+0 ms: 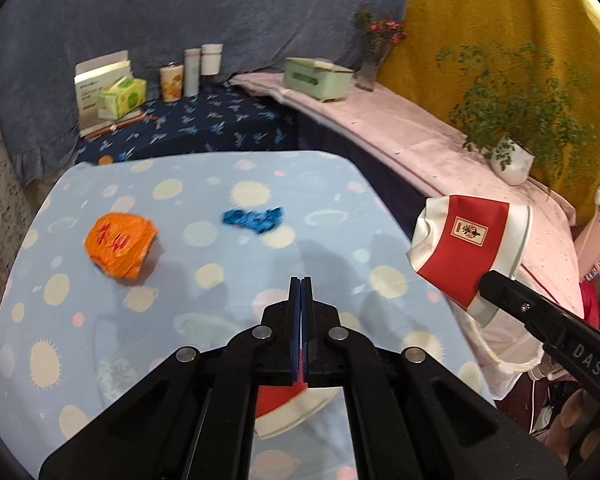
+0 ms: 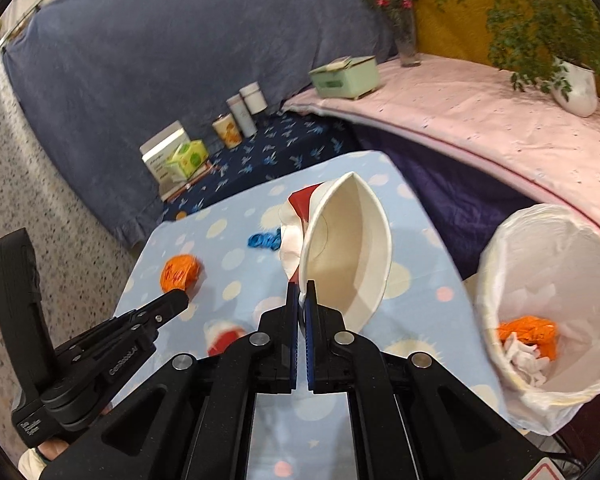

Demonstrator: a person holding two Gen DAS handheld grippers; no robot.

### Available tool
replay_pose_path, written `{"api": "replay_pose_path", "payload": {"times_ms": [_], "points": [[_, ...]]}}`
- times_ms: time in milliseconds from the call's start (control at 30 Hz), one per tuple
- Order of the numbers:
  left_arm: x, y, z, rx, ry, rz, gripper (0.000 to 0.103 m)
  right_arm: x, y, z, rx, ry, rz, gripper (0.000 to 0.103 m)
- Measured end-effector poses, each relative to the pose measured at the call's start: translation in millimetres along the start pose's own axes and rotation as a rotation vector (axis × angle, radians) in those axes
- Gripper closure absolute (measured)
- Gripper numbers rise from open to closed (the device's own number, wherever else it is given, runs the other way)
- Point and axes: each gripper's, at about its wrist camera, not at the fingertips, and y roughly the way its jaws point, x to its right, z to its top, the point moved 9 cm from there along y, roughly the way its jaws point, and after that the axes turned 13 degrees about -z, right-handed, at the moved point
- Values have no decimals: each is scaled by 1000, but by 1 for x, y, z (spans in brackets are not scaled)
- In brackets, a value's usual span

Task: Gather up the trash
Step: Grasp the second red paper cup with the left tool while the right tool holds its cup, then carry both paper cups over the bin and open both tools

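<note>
My right gripper (image 2: 302,292) is shut on the rim of a crushed red and white paper cup (image 2: 346,248) and holds it above the light blue table (image 2: 236,248); the cup also shows in the left wrist view (image 1: 470,256). My left gripper (image 1: 301,280) is shut and empty over the table; it also shows in the right wrist view (image 2: 178,300). A second red and white cup (image 1: 288,408) lies under it. An orange wrapper (image 1: 120,244) and a blue scrap (image 1: 254,218) lie on the table. A white-lined trash bin (image 2: 548,312) holding trash stands right of the table.
Boxes and tins (image 1: 172,80) stand on a dark blue cloth behind the table. A pink-covered shelf (image 1: 412,128) carries a green box (image 1: 318,78), a flower vase (image 1: 374,60) and a potted plant (image 1: 512,160). Speckled floor (image 2: 60,200) lies left.
</note>
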Motion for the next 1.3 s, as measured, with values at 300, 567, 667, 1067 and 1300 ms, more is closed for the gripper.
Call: {"api": "replay_pose_path", "payload": {"times_ms": [300, 567, 667, 1067, 1300], "points": [[11, 3, -41, -79, 47, -18, 87, 44, -14, -7, 17, 68, -43, 100], [-25, 1, -120, -149, 100, 93, 47, 55, -13, -27, -3, 102, -47, 100], [-30, 7, -139, -174, 127, 130, 47, 54, -11, -32, -10, 105, -41, 100], [-36, 30, -129, -134, 116, 150, 83, 40, -3, -46, -42, 82, -33, 100], [-33, 25, -104, -97, 77, 119, 99, 42, -2, -47, -43, 83, -39, 100]]}}
